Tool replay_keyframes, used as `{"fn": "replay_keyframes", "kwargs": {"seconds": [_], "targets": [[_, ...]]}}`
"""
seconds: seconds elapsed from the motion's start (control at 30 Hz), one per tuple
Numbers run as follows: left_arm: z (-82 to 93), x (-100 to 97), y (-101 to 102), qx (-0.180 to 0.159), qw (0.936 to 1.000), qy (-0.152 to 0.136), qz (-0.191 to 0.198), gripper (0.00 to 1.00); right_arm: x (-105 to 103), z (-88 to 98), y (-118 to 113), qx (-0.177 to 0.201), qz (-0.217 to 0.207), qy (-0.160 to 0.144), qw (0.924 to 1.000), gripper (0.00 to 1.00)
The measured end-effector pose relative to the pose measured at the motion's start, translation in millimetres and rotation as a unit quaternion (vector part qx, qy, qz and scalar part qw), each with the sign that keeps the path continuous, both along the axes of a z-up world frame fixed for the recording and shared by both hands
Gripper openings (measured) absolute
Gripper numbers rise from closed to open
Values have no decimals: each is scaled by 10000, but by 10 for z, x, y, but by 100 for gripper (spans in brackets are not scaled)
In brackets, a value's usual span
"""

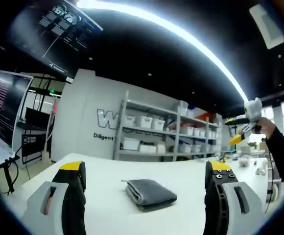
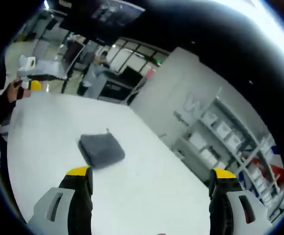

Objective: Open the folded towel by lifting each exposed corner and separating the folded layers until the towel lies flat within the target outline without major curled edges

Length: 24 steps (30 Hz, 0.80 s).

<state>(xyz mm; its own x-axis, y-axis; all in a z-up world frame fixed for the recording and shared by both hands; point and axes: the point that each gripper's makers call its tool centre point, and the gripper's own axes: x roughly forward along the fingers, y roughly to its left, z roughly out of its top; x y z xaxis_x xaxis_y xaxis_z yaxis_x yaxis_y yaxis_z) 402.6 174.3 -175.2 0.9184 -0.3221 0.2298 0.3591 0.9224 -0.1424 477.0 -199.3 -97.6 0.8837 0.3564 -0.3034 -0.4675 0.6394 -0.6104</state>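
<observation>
Left gripper view looks across a white table (image 1: 181,171) where a folded grey towel (image 1: 149,193) lies flat, near and between the wide-apart jaws of the left gripper (image 1: 147,178), which holds nothing. Behind stand a grey wall, shelves (image 1: 166,132) with white bins, and monitors (image 1: 5,105) at far left. At right the other gripper (image 1: 245,122) is held up in a person's hand. In the right gripper view the right gripper (image 2: 152,178) hovers with jaws spread and empty, the towel (image 2: 101,149) on the table (image 2: 147,196) just beyond its left jaw, untouched
</observation>
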Motion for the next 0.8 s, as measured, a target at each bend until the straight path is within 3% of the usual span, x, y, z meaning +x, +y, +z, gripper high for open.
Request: {"fn": "replay_keyframes", "kwargs": {"seconds": [0.17,0.23,0.27,0.43,0.8], "targets": [[12,17,-67,-163,9998,17,-92,100,125,82,130,-303,157,97,9994,100],[2,43,-97,-326,9993,85,-158,100,169,94,190,-390,253,242,9986,100],[16,109,-126,-599,9979,126,-224,100,198,114,215,-407,290,262,9984,100],[53,271,-238,-648,9970,172,-391,100,397,224,278,-559,330,327,9974,100],[72,389,-276,-862,9952,177,-435,100,747,425,470,-974,477,460,9930,100]]}}
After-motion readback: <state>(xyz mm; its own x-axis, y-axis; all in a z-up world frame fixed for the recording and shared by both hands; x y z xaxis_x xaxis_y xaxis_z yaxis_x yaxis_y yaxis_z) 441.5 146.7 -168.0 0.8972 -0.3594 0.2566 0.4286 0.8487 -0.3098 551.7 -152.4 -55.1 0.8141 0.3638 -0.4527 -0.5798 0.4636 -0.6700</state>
